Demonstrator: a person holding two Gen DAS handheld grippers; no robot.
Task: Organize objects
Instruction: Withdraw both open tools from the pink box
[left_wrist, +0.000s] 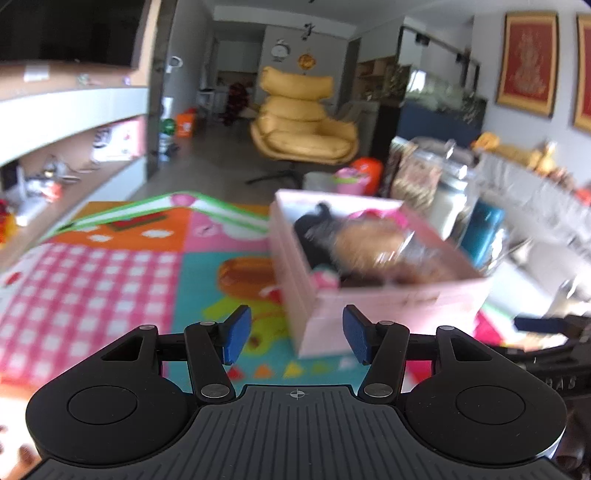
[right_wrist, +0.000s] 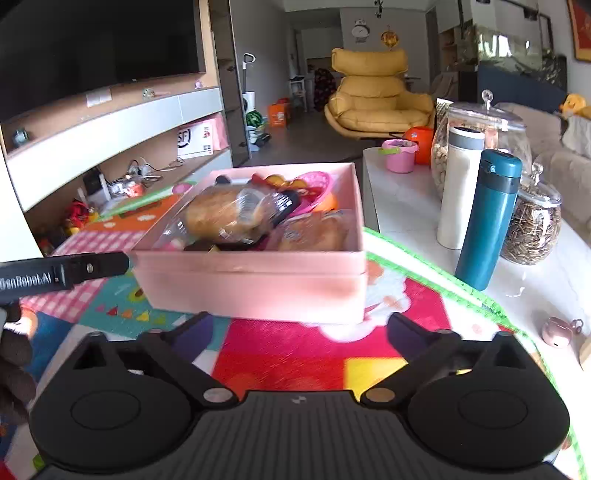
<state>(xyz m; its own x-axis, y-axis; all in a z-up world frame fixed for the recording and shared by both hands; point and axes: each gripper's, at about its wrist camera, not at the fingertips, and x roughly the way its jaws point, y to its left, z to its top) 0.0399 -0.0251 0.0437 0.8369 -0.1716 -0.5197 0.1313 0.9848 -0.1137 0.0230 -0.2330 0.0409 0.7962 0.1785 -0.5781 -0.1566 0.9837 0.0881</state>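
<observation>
Left gripper (left_wrist: 297, 334) hangs over the mat (left_wrist: 110, 258), jaws spread and empty. The pink box (right_wrist: 251, 284) sits on the mat, full of wrapped buns (right_wrist: 221, 216). Right gripper (right_wrist: 297, 332) faces its near wall, jaws spread, empty. Flasks (right_wrist: 487, 218) stand right on the worktop (right_wrist: 399, 199).

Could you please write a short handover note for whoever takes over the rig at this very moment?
Left gripper: open, empty, level with the left side of the pink box.
Right gripper: open, empty, just in front of the box's near wall.
The box sits on the colourful play mat, already loaded with wrapped bread and other blurred items.
Still outside: teal bottle, white bottle, seed jar and a small pink item on the white table.
Whether those belong in the box is unclear.
</observation>
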